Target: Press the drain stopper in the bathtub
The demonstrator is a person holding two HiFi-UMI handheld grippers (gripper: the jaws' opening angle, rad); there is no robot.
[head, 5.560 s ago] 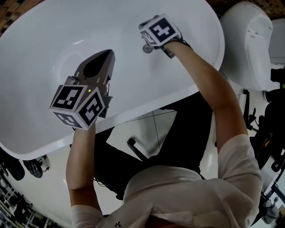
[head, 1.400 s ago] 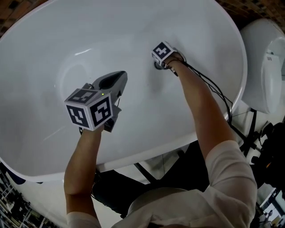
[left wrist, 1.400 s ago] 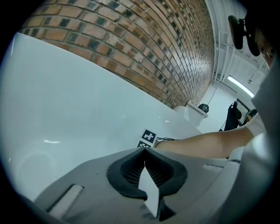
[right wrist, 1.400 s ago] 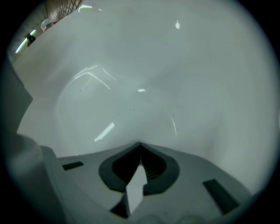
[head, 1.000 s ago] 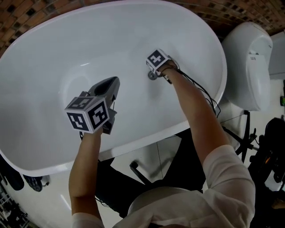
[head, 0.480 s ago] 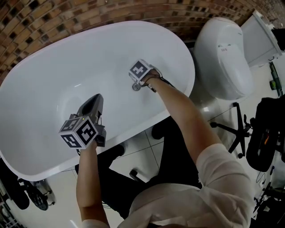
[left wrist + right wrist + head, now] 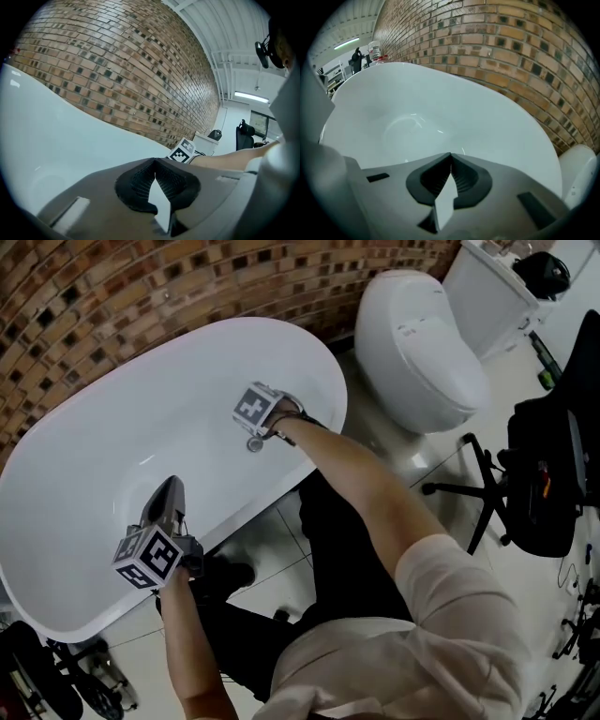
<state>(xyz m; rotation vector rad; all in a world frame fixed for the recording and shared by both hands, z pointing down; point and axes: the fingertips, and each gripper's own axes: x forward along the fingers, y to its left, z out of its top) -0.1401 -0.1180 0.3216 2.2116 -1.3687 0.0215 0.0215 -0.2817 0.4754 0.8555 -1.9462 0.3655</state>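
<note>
The white bathtub (image 7: 84, 427) fills the left of the head view. Its small chrome drain stopper (image 7: 254, 443) sits on the tub floor near the right end. My right gripper reaches down into the tub, and its marker cube (image 7: 258, 407) lies just beyond the stopper and hides the jaws there. In the right gripper view the right gripper (image 7: 451, 157) is shut with nothing in it, and the stopper does not show. My left gripper (image 7: 170, 487) hovers over the tub's near side, also shut and empty (image 7: 154, 161).
A white toilet (image 7: 422, 352) stands right of the tub, with a brick wall (image 7: 141, 296) behind. A black office chair (image 7: 544, 474) is at the far right on the tiled floor. A bottle (image 7: 375, 49) stands at the tub's far end.
The head view has pulled back, so the tub looks smaller and the toilet and chair now show. My right gripper stays by the stopper. The left stays over the tub's near side.
</note>
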